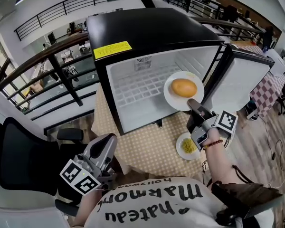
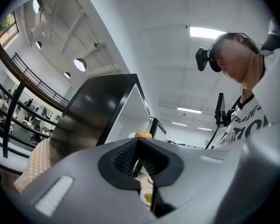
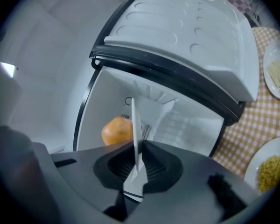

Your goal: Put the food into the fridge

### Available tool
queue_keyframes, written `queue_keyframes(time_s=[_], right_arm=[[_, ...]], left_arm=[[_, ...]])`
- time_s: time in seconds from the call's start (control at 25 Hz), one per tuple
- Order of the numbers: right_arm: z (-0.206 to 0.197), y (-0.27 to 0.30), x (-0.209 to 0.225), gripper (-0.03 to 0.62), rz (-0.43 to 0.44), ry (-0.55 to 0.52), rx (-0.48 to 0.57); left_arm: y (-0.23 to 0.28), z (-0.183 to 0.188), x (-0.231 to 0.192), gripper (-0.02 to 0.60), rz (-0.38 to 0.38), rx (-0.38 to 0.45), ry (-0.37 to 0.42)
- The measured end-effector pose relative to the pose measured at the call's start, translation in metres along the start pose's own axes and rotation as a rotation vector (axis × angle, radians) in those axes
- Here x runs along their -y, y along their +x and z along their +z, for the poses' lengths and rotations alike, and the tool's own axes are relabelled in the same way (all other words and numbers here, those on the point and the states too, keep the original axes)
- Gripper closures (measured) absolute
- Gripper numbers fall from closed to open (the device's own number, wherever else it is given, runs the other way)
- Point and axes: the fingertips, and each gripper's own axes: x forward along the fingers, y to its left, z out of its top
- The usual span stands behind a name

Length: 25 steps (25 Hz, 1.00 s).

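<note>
Left gripper [image 1: 110, 142]: hanging low at the near left, well apart from the table; its jaws are meeting at the tips with nothing between them [image 2: 138, 146].
Fridge [image 1: 133, 32]: small black cabinet, standing on the table with its white inside showing; a yellow label is sitting on its upper front edge.
Table [image 1: 142, 146]: wearing a beige checked cloth under and in front of the fridge.
Plate [image 1: 171, 99]: round, white and shallow, hovering level at the right part of the fridge's opening; in the right gripper view it is showing edge-on as a thin white line [image 3: 134, 125].
Food [image 1: 184, 87]: one smooth, rounded orange-yellow piece, lying at the plate's middle [image 3: 116, 130].
Second plate [image 1: 180, 141]: small and white, sitting on the cloth near the right gripper and carrying yellow shredded food.
Right gripper [image 1: 194, 106]: pinching the near rim of the plate, jaws drawn narrow onto it [image 3: 137, 164].
Door [image 1: 237, 82]: swinging open to the right, its white inner face turning toward the plate.
</note>
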Motion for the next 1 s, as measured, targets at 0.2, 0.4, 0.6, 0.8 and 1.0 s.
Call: queue_keyframes(time_s=[0.2,0.4,0.6,0.8,1.0], right_arm=[[0.011,0.03,0.011,0.562,-0.033,0.072,-0.006],[0.014,0.059,0.021,0.562,-0.055,0.152,-0.015],[0.023,0.077,0.037,0.562,-0.136,0.104,0.02],[0.032,0.089,0.041,0.562,-0.178,0.052,0.012],[0.035,0.098,0.04,0.556,-0.299,-0.106,-0.002]], left_arm=[[-0.002,-0.004,-0.015,0.575,0.008,-0.006,-0.027],[-0.013,-0.007,-0.032,0.575,0.017,-0.008,-0.055],[-0.019,-0.01,-0.046,0.575,0.04,-0.004,-0.05],[-0.022,-0.011,-0.051,0.575,0.065,0.001,-0.073],[-0.026,-0.007,-0.055,0.575,0.071,0.002,-0.065]])
